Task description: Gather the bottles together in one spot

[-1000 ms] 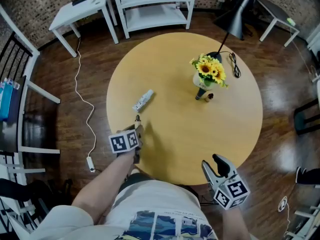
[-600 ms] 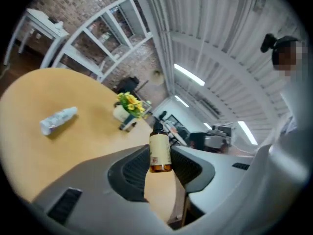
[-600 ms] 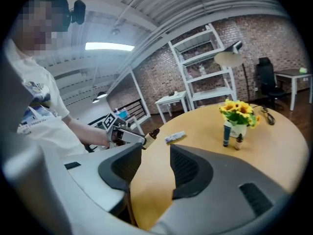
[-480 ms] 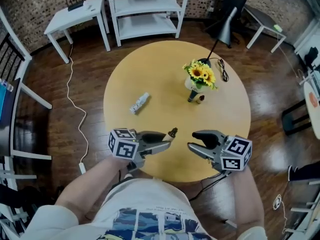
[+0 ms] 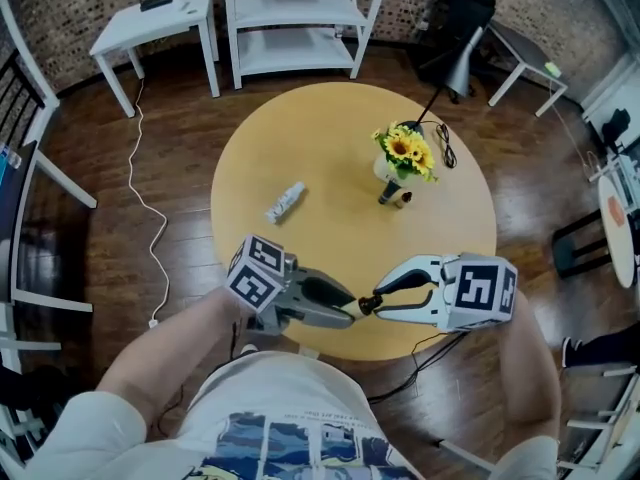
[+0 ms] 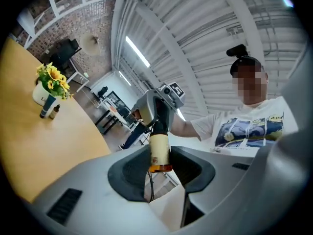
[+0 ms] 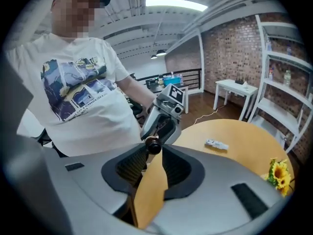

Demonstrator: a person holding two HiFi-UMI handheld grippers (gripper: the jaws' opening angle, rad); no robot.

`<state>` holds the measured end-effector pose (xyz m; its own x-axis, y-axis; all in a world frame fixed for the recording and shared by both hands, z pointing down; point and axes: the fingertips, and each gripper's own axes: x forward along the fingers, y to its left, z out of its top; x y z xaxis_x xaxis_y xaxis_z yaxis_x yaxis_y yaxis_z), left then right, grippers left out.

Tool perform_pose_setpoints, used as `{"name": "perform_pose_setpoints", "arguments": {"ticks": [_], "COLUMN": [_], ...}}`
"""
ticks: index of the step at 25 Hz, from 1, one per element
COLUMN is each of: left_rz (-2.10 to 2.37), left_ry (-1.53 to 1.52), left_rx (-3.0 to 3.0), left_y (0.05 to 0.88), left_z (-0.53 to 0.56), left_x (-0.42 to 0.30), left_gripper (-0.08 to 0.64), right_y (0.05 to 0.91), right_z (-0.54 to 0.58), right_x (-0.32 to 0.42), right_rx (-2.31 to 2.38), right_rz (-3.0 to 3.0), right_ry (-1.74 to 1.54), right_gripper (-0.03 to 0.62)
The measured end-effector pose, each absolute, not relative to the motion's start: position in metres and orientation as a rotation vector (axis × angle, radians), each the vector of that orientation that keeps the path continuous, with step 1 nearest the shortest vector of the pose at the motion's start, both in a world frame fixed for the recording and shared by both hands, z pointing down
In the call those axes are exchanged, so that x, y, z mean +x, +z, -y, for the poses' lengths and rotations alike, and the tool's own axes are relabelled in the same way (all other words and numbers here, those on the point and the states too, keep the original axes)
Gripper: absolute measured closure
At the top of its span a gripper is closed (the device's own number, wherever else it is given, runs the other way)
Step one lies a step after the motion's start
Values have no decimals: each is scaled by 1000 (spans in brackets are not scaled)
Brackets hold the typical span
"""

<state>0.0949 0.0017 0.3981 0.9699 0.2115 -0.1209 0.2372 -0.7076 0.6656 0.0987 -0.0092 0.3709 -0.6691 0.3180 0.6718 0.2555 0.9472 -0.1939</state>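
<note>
A small amber bottle (image 6: 159, 150) with a cream label and dark cap is held level in the air before my body, off the table's near edge. My left gripper (image 5: 350, 314) is shut on its body. My right gripper (image 5: 372, 303) faces it, and its jaws have just been closing, with the cap (image 7: 153, 144) between its pads. A clear plastic bottle (image 5: 285, 202) lies on its side on the round wooden table (image 5: 330, 138). A dark bottle (image 5: 386, 195) and a tiny brown bottle (image 5: 404, 200) stand beside the sunflower vase (image 5: 404, 156).
A black desk lamp (image 5: 458, 60) and its cord sit at the table's far right edge. White shelves (image 5: 295, 23) and a white side table (image 5: 150, 18) stand beyond, with a chair (image 5: 30, 138) at the left. A white cable (image 5: 150, 208) trails on the floor.
Both grippers rose from the table's near edge and swung together in front of me. The left brought the small bottle up and level; the right's jaws closed around its cap.
</note>
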Motion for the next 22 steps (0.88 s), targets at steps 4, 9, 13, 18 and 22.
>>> {"name": "perform_pose_setpoints", "arguments": {"ticks": [4,9,13,18,22], "left_rz": [-396,-376,-113,447,694], "left_ry": [-23,37,70,284,516], "left_rx": [2391,2409,2462,2552,2537], "left_y": [398,408,422,457,480], "left_z": [-12,-12,22,81,92], "left_x": [92,94,96,71,49], "left_gripper": [419,419,419,419,419], "right_y": [372,382,394,423,449], "right_z": [-3,-4,19,82,132], "right_x": [94,95,109,152,191], "right_rx": [-482,-480,-379,-110,60], "right_rz": [2281,2252,2244,2172,2053], "right_ry": [160,134,110,106,101], "right_gripper": [495,503,503,503,503]}}
